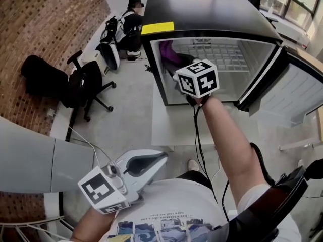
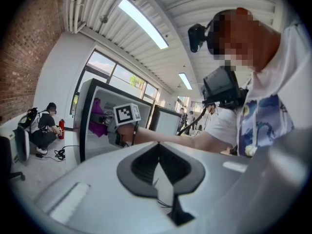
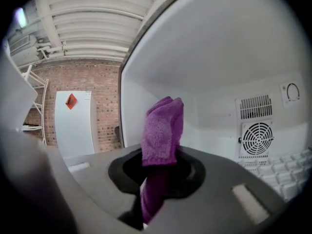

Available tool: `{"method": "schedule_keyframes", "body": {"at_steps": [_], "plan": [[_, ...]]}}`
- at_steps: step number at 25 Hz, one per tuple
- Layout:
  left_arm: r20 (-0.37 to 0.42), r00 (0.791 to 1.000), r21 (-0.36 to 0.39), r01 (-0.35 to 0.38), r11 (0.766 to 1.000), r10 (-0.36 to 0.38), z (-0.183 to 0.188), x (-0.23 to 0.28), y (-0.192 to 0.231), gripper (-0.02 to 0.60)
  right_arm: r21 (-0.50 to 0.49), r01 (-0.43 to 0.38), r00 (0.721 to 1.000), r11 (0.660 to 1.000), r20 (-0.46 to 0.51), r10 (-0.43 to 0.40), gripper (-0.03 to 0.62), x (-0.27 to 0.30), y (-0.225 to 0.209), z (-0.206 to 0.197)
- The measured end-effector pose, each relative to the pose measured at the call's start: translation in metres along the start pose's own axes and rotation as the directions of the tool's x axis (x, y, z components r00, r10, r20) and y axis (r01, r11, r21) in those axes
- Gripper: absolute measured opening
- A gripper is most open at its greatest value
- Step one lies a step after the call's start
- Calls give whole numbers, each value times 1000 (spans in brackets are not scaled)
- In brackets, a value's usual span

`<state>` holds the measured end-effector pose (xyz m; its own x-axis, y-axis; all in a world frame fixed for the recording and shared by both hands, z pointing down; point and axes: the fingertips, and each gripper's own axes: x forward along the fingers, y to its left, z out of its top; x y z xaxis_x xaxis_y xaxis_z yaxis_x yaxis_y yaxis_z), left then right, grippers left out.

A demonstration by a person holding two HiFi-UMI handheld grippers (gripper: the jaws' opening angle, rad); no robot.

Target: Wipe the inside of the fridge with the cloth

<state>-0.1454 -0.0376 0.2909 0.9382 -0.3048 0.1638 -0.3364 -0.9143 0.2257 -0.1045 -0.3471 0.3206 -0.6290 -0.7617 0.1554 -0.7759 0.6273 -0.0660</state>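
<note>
Bright daylight, fisheye edge warping, dark vignette, blurred near foreground

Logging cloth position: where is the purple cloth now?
In the right gripper view the purple cloth is clamped in the right gripper, inside the open fridge near its left wall, left of the fan grille.

No word or number legible in any view. Fridge [image 1: 212, 9]: yellow label [image 1: 157, 27] on the top front edge, nothing readable on it; small dark print at the top of the inner back wall, too small to read. Right gripper view, inner wall: round dial mark [image 3: 292, 91], no figures made out. Marker cube [image 1: 198, 78] on right tongs [image 3: 157, 169] and marker cube [image 1: 103, 189] on left tongs [image 1: 160, 159]: black-and-white square code patterns only. White door [image 3: 73, 130]: red diamond sign [image 3: 71, 100], content unreadable. Person's shirt [image 1: 171, 205]: line of small print above blue picture panels, blurred.
</note>
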Motion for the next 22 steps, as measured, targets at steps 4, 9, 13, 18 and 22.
{"method": "schedule_keyframes", "body": {"at_steps": [4, 9, 13, 18, 22], "plan": [[2, 1000, -4, 23, 1000, -23, -1, -7, -6, 8, 2, 3, 1000, 1000, -4, -3, 52, -11, 14, -3], [6, 998, -6, 60, 998, -60, -2, -11, -14, 8, -13, 2, 1000, 1000, -21, -3, 52, -26, 32, -9], [7, 996, -8, 89, 996, -89, -7, -16, -21, 8, -11, 6, 1000, 1000, -27, -7, 52, -41, 45, -13], [4, 992, -14, 128, 992, -128, -14, -19, -26, 8, 33, 75, 997, 997, -1, -75, 52, -69, 40, -14], [6, 986, -5, 167, 986, -167, -13, -13, -29, 8, 60, 220, 975, 974, 19, -222, 52, -106, 0, -10]]}}
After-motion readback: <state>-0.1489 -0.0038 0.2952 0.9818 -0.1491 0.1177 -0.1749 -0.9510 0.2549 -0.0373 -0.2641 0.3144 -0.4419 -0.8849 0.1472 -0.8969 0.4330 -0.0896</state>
